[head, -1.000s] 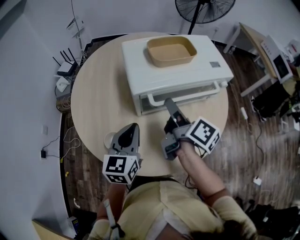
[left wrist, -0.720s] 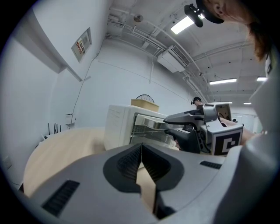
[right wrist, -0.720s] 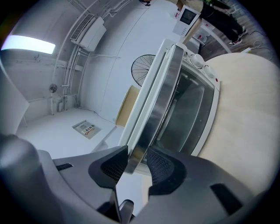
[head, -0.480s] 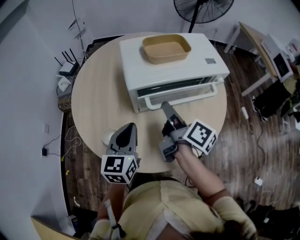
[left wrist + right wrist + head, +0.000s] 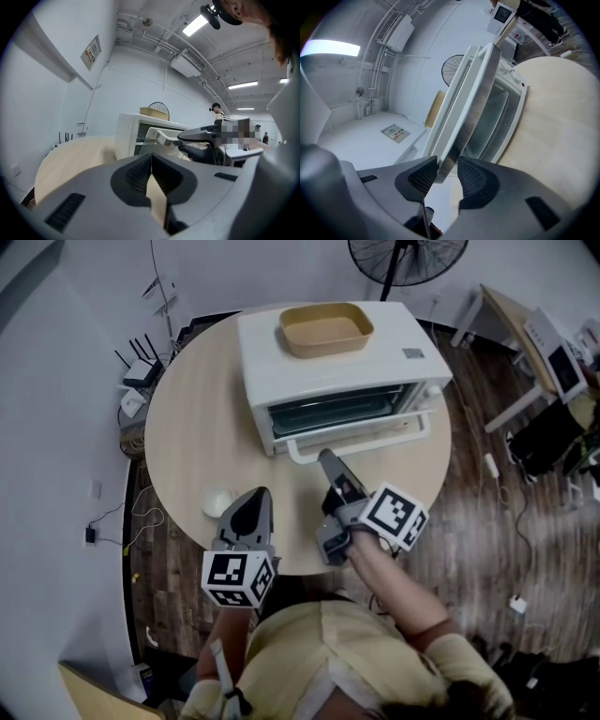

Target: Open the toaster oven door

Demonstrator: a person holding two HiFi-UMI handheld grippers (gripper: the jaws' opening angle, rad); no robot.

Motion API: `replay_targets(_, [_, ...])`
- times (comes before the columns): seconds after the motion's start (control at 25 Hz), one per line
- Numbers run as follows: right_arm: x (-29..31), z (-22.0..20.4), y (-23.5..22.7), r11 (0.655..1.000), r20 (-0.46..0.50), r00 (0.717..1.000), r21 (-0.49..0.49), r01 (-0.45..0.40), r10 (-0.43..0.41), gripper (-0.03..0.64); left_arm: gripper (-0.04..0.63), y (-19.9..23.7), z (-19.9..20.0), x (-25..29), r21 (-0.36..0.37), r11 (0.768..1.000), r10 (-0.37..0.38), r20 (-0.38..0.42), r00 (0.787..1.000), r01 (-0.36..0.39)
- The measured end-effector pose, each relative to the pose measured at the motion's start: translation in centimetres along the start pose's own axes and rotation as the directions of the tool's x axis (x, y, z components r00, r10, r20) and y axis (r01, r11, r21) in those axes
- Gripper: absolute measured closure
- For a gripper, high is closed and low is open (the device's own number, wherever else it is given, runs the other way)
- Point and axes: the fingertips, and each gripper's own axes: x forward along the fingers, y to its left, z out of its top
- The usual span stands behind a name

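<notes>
A white toaster oven (image 5: 328, 371) stands at the far side of the round table (image 5: 197, 446). Its glass door (image 5: 342, 423) is tilted partly open, and the dark inside shows above it. My right gripper (image 5: 328, 458) is shut on the door handle (image 5: 361, 439) near its left end. In the right gripper view the handle bar (image 5: 466, 117) runs up between the two pads (image 5: 423, 179) of my right gripper (image 5: 446, 174). My left gripper (image 5: 249, 510) hovers over the near table edge, shut and empty; my left gripper (image 5: 151, 177) shows pads pressed together.
A tan tray (image 5: 324, 329) sits on top of the oven. A small white object (image 5: 217, 502) lies on the table left of my left gripper. A fan (image 5: 405, 257) stands behind the table, a router (image 5: 141, 371) and cables at the left, desks at the right.
The oven door has swung from nearly shut to partly open. My right gripper has pulled the handle toward me and slightly left. The left gripper has stayed put.
</notes>
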Motion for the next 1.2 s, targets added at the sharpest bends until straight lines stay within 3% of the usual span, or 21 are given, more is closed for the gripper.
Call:
replay_targets(0.44, [-2.4,-1.9,-1.7,0.999,-0.033,0.999,-0.005,0.032,-0.032,0.482,0.591,-0.8,-1.8,-1.5,-0.016,1.000,0.020,-0.018,1.000,-0.020])
replay_targets(1.2, [-6.4,-5.3,-5.5,0.987,-0.086,0.984,-0.046,0.154,-0.157,0.500,0.591,-1.9,-4.2,-3.2,-0.020,0.999,0.032,-0.058,0.998,-0.033])
